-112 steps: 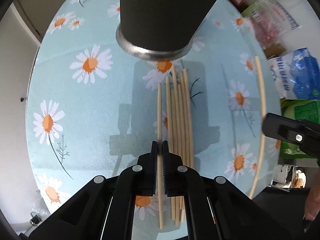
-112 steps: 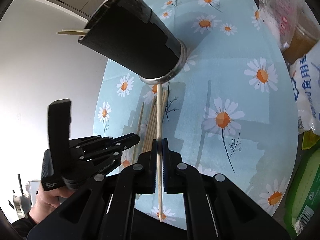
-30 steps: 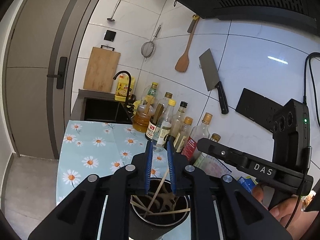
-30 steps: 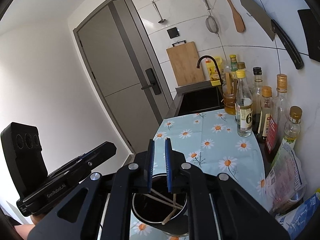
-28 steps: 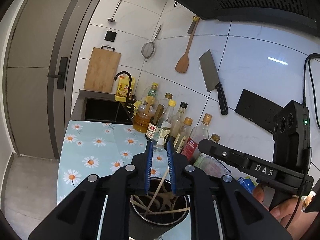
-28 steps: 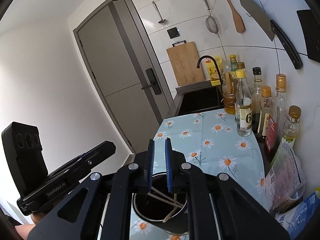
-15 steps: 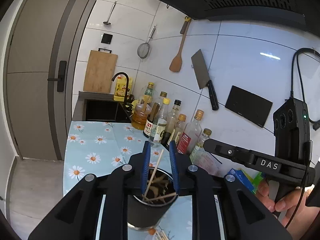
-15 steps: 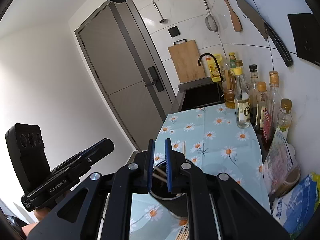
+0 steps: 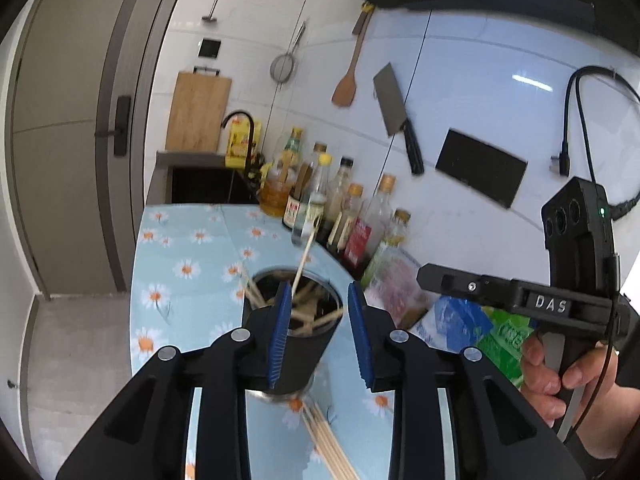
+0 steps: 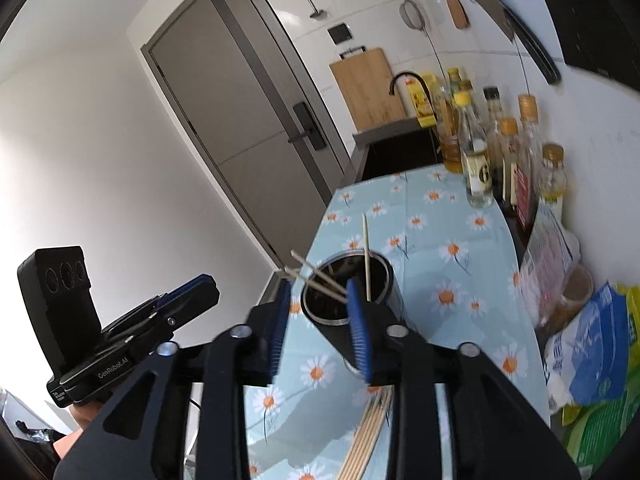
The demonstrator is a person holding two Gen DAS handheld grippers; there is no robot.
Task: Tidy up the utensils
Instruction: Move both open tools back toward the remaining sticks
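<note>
Now both sets of jaws stand wide and hold nothing: half a second ago they were only narrowly parted over the black cup point(image 9: 294, 328), and some seconds back each pinched one chopstick off the daisy tablecloth point(image 10: 452, 276). I read that as two sticks released into the cup. My left gripper point(image 9: 320, 332) sits just above and in front of the cup's mouth; my right gripper point(image 10: 316, 326) brackets the cup's near side in its own view. Inside the cup, the deposited chopsticks point(image 9: 306, 308) lean loosely in several directions, one standing tall above the rim. In front of the cup's base, touching the cloth, the remaining bundle of chopsticks point(image 10: 366, 438) lies flat, so the task is part done. Behind the cup, the bottles point(image 9: 344, 208) line the wall, well apart. I judge the next pick comes from that bundle; the cup looks stable.
</note>
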